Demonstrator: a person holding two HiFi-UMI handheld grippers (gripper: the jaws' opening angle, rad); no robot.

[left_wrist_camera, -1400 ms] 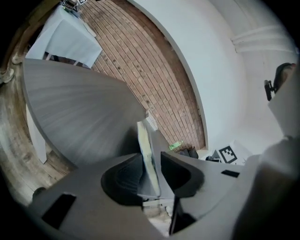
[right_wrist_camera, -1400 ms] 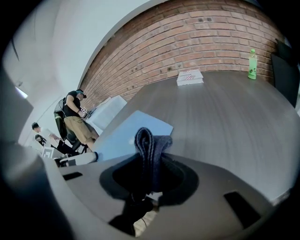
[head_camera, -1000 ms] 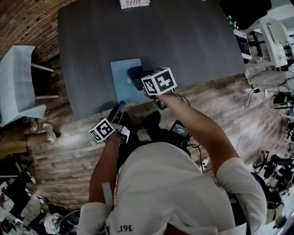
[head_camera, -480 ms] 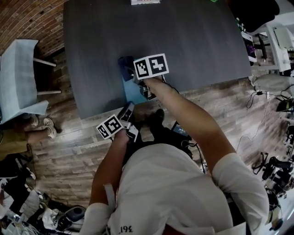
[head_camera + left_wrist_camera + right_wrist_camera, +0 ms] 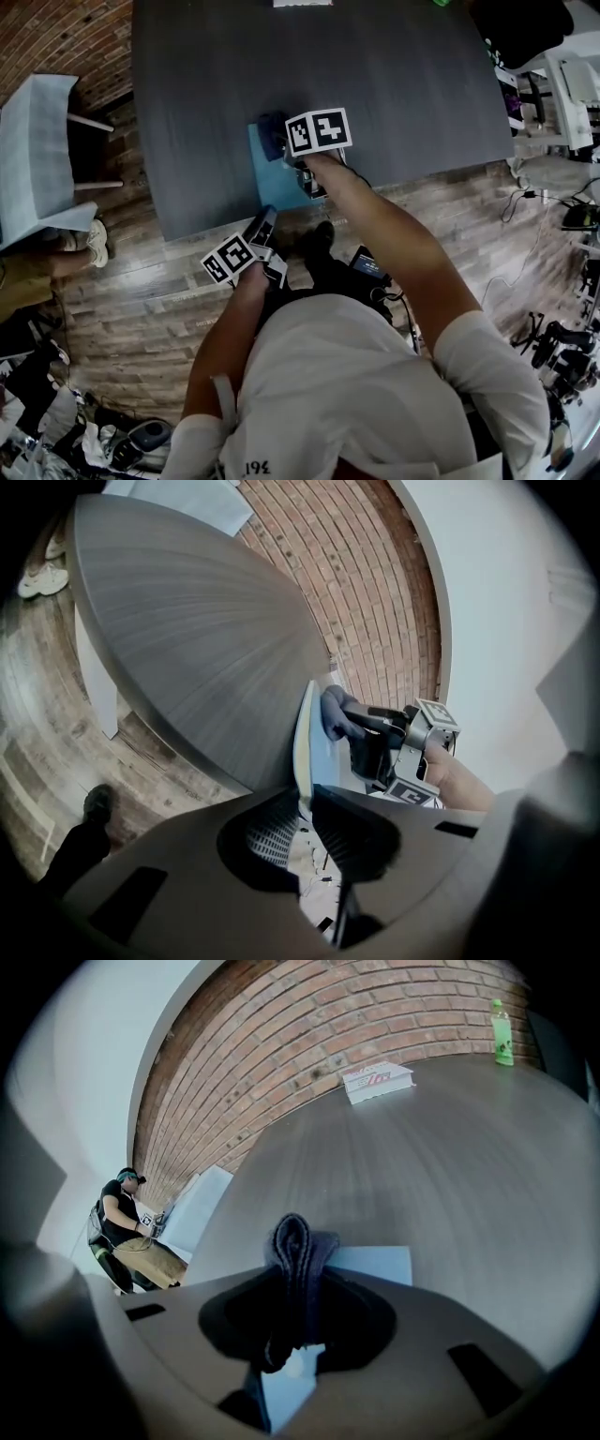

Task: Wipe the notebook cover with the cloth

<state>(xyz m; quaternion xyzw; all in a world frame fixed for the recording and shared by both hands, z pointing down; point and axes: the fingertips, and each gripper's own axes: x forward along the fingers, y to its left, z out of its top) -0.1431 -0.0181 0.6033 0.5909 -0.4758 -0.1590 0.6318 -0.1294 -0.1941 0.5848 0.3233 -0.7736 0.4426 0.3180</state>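
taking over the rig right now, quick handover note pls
Left gripper: shut on the notebook at its near edge, by the table's front edge.
Right gripper: shut on the dark cloth, which rests on the cover's far end.
Done: notebook steadied, cloth on cover.
Left: sweep the cloth across the rest of the cover; how much is already wiped doesn't show.

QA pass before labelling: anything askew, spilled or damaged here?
Nothing spilled or damaged. The one oddity is that the notebook lies right at the table's near edge, with its near end pinched in the left gripper. The right gripper holds the cloth at the notebook's far end.
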